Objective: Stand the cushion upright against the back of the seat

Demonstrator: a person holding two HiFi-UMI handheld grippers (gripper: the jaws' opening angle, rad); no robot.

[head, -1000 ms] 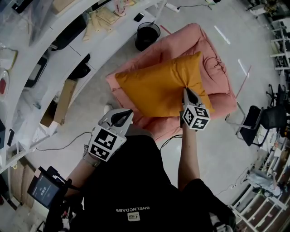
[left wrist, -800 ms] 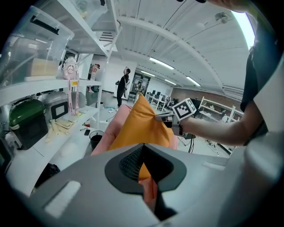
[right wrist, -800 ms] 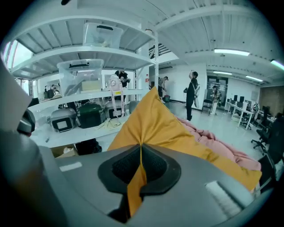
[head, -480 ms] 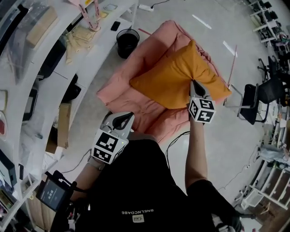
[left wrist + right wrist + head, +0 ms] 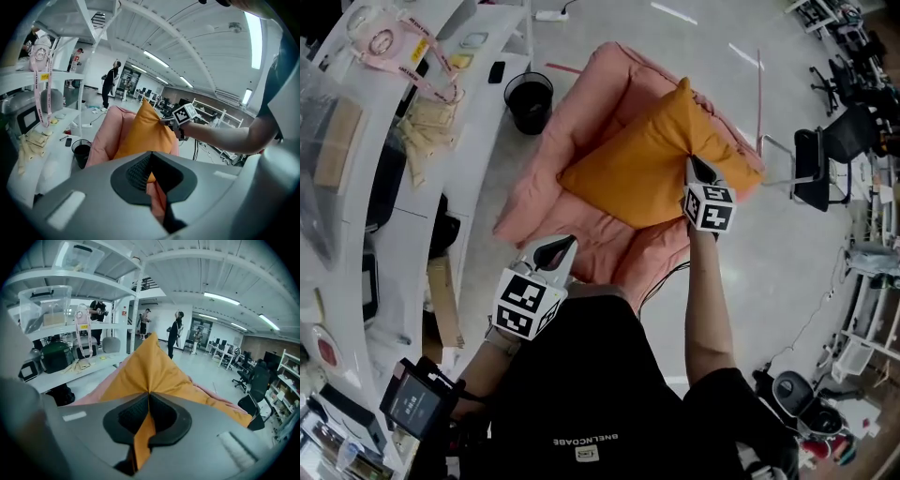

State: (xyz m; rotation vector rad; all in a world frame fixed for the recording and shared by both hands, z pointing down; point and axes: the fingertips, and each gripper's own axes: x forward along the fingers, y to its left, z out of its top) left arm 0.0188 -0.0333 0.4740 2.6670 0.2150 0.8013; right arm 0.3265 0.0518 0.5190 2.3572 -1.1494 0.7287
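Head view: the right arm is stretched forward, its right hand-held gripper [image 5: 690, 163] clamped on the edge of the orange cushion [image 5: 642, 159], which tilts over the pink seat [image 5: 581, 122]; the left arm is bent, the left hand-held gripper [image 5: 568, 242] by the seat's near edge; pale print on the black top [image 5: 572, 394] is too small to read; left gripper view: jaws together on nothing, the cushion on edge before the seat's back; right gripper view: jaws pinch orange fabric.

Matt orange cloth cushion [image 5: 642, 169], quilted pink fabric seat [image 5: 572, 217], smooth grey floor [image 5: 769, 281]
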